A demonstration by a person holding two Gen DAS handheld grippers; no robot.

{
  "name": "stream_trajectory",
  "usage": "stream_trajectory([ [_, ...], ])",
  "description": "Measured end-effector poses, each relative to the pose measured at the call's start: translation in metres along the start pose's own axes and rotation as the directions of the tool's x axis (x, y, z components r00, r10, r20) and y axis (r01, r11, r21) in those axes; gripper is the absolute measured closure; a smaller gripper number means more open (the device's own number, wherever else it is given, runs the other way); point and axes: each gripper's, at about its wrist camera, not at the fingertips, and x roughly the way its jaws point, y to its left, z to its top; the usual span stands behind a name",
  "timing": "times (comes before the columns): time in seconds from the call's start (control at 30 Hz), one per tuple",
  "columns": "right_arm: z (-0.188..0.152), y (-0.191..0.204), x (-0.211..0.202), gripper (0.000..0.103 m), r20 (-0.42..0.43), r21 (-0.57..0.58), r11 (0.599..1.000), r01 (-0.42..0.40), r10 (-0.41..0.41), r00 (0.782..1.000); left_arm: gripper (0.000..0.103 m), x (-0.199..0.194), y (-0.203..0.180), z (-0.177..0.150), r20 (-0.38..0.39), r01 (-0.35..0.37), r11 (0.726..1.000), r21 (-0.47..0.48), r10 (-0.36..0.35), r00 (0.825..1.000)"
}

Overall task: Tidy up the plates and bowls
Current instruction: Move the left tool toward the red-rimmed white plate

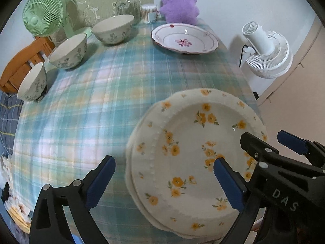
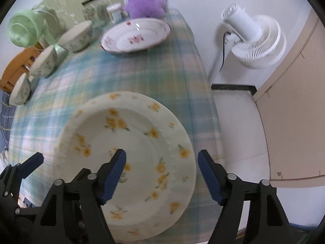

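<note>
A stack of yellow-flowered plates (image 1: 191, 154) lies at the near right of the table; it also shows in the right wrist view (image 2: 130, 158). My left gripper (image 1: 164, 181) is open above the stack's left rim, one finger over the cloth and one over the plate. My right gripper (image 2: 162, 174) is open over the stack's right rim; it appears in the left wrist view (image 1: 270, 142). A pink-flowered plate (image 1: 184, 39) sits at the far right. Three patterned bowls (image 1: 69, 50) stand in a row along the left edge.
The table has a plaid cloth (image 1: 91, 101). A green fan (image 1: 43, 13), a glass jar (image 1: 128, 5), a small canister (image 1: 149, 13) and a purple plush toy (image 1: 178, 2) stand at the back. A white fan (image 1: 266, 50) stands on the floor to the right.
</note>
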Motion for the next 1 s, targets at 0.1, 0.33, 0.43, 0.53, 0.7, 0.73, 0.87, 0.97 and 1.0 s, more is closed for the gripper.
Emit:
stream_trajectory([
  [0.1, 0.0, 0.011, -0.013, 0.025, 0.025, 0.011, 1.0, 0.003, -0.003, 1.0, 0.005, -0.009, 0.01, 0.002, 0.019, 0.019, 1.0, 0.009, -0.019, 1.0],
  [0.33, 0.004, 0.031, -0.045, 0.025, 0.101, 0.059, 0.998, 0.012, -0.018, 0.995, 0.005, -0.036, 0.028, 0.018, 0.089, 0.041, 0.998, 0.045, -0.045, 0.995],
  [0.43, 0.014, 0.037, -0.057, 0.025, 0.144, 0.085, 0.996, 0.019, -0.031, 0.989, 0.005, -0.046, 0.032, 0.031, 0.131, 0.043, 0.998, 0.055, -0.05, 0.99],
  [0.53, 0.027, 0.041, -0.067, 0.025, 0.188, 0.093, 0.995, 0.032, -0.049, 0.981, 0.005, -0.053, 0.035, 0.046, 0.164, 0.044, 0.998, 0.055, -0.053, 0.985],
  [0.7, 0.059, 0.043, -0.077, 0.025, 0.228, 0.094, 0.994, 0.057, -0.077, 0.971, 0.005, -0.055, 0.033, 0.075, 0.193, 0.053, 0.998, 0.026, -0.057, 0.98],
  [0.73, 0.064, 0.042, -0.077, 0.025, 0.234, 0.092, 0.994, 0.057, -0.078, 0.969, 0.005, -0.054, 0.03, 0.085, 0.203, 0.046, 0.999, 0.024, -0.05, 0.978],
  [0.87, 0.097, 0.034, -0.066, 0.025, 0.251, 0.079, 0.996, 0.048, -0.067, 0.966, 0.006, -0.041, 0.019, 0.114, 0.216, 0.012, 1.0, 0.011, -0.014, 0.976],
  [0.97, 0.123, 0.028, -0.051, 0.025, 0.25, 0.053, 0.998, 0.032, -0.045, 0.967, 0.007, -0.025, 0.014, 0.136, 0.22, 0.008, 1.0, -0.005, -0.007, 0.975],
  [1.0, 0.132, 0.026, -0.046, 0.025, 0.25, 0.046, 0.998, 0.033, -0.043, 0.967, 0.007, -0.022, 0.013, 0.141, 0.216, 0.007, 1.0, -0.011, -0.005, 0.976],
])
